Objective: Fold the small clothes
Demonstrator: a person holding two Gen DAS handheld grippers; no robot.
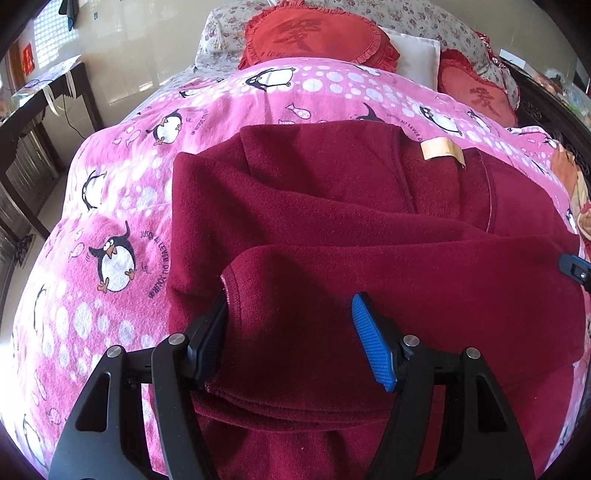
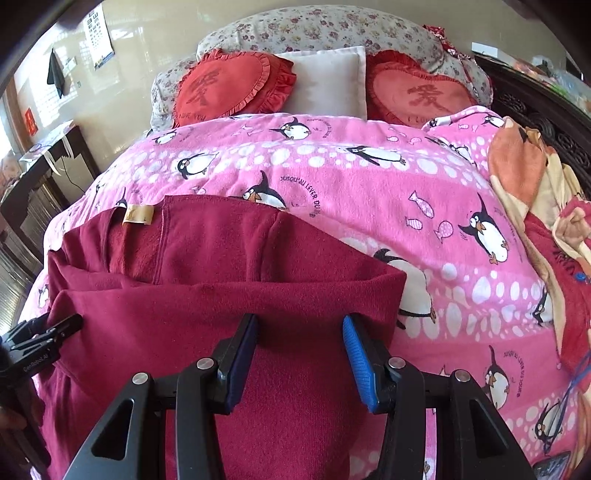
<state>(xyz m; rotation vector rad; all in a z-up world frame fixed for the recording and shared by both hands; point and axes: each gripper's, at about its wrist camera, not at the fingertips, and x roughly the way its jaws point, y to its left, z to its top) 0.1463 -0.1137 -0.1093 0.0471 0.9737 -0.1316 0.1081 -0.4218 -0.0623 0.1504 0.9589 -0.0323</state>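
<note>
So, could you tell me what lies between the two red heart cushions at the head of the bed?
A white pillow sits between the left heart cushion and the right heart cushion, clearest in the right wrist view.

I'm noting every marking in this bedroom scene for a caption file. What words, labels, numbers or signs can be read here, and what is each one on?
"JUSQU'AU LEVER DU JOUR": curved beside the penguins on the pink blanket.
"I LOVE YOU": on the left red heart cushion, under one large Chinese character.
One large Chinese character: on the right red heart cushion.
Tan tag on the maroon garment: too small.
Wall chart: blurred.
Black clamp lettering: unclear.
</note>
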